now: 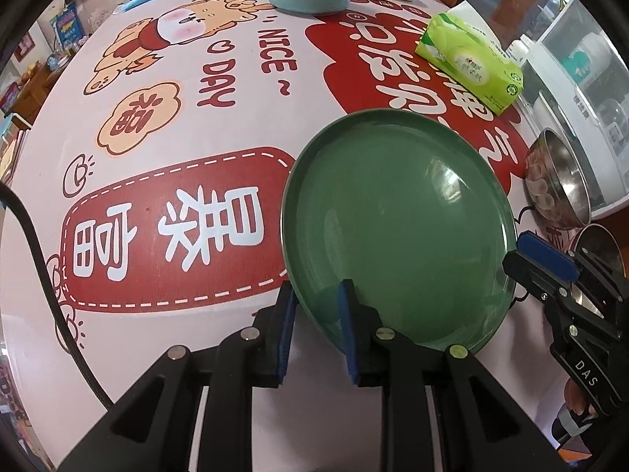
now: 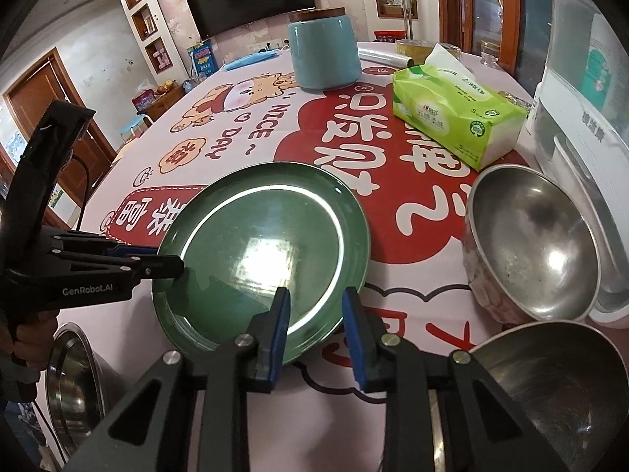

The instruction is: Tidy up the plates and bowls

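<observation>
Green plate [image 2: 261, 253] lies on the printed tablecloth [image 1: 165, 126], its near-left rim pinched between the pads of the left gripper [image 1: 316, 328], one pad inside the plate and one outside. Right gripper [image 2: 314, 334] sits at the plate's other edge with its jaws narrowed but apart, its left pad over the rim and the right pad off the plate, pressing nothing I can see. Steel bowl [image 2: 534, 244] stands just right of the plate, near a tissue box [image 2: 452, 108] and teal jar [image 2: 324, 53].
</observation>
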Demonstrator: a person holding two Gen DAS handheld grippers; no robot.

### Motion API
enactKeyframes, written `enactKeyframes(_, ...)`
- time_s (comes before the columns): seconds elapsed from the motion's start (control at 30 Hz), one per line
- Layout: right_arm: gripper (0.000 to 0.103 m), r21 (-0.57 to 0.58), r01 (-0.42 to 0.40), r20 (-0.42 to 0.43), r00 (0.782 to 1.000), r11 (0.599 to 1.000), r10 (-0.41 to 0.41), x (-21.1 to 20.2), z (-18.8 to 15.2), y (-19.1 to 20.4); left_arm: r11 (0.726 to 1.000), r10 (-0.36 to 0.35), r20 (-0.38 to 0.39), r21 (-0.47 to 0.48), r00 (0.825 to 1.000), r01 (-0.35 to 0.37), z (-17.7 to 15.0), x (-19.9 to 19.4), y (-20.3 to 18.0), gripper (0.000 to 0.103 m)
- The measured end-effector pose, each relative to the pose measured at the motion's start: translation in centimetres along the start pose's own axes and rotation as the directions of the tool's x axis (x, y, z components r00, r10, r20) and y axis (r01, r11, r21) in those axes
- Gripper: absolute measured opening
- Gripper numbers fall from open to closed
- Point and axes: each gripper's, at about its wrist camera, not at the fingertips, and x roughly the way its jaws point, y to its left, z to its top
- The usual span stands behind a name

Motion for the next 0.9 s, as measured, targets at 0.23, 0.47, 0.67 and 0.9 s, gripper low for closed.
enactKeyframes(0.23,0.002,0.071,-0.078,-0.036,0.996,0.994,0.081,0.6,-0.2,-0.9,1.0,-0.002,0.018,-0.008,1.0,0.002,0.1,0.1,0.0,0.021)
enactKeyframes(0.47,0.0,0.047,-0.144,-0.019,0.989,0.989,0.145,0.7,-0.3,0.3,1.0,0.0,0.022,-0.005,1.0,0.0,0.2,0.1,-0.1,0.021)
enactKeyframes(0.67,0.0,0.081,-0.12,-0.023,0.992,0.989,0.123,0.7,-0.5,-0.2,1.0,-0.003,0.023,-0.011,1.0,0.004,0.3,0.1,0.0,0.021)
enactKeyframes(0.9,0.0,0.119,-0.075,-0.013,0.997,0.99,0.077,0.4,-0.5,-1.3,1.0,-0.001,0.022,-0.013,1.0,0.002,0.2,0.1,0.0,0.021)
